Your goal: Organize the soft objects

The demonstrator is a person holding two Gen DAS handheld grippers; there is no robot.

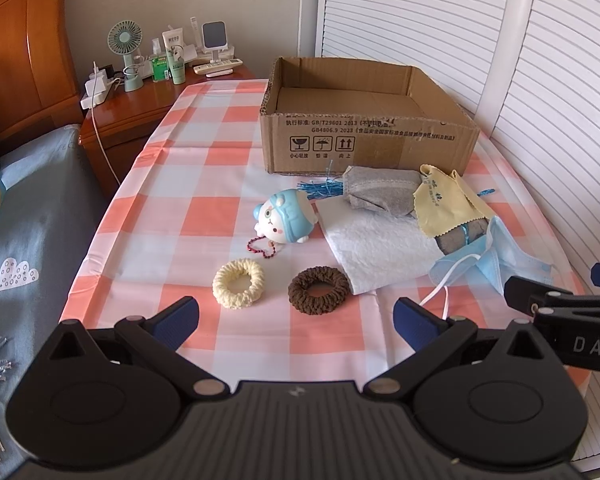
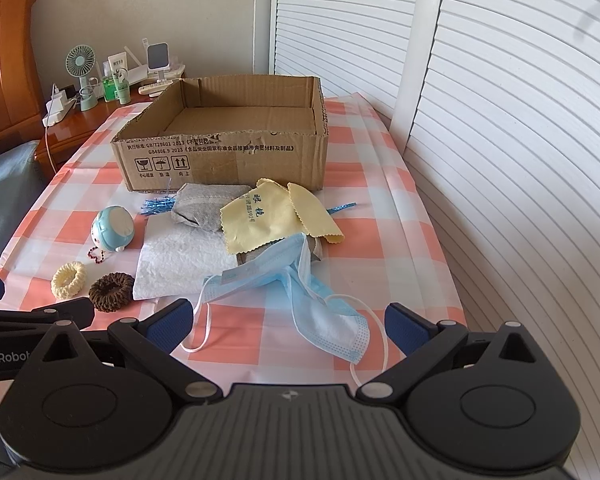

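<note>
left gripper (image 1: 296, 320): fingers spread, empty, above bench (image 1: 204, 216) near edge | right gripper (image 2: 288, 324): fingers spread, empty, over blue face mask (image 2: 300, 280) | cardboard box (image 1: 364, 120): empty, at back | cream scrunchie (image 1: 238, 283), brown scrunchie (image 1: 319, 290), plush toy (image 1: 286, 218), white cloth (image 1: 376, 248), yellow cloth (image 1: 444, 204), grey pouch (image 1: 380, 190): on bench before box
</note>
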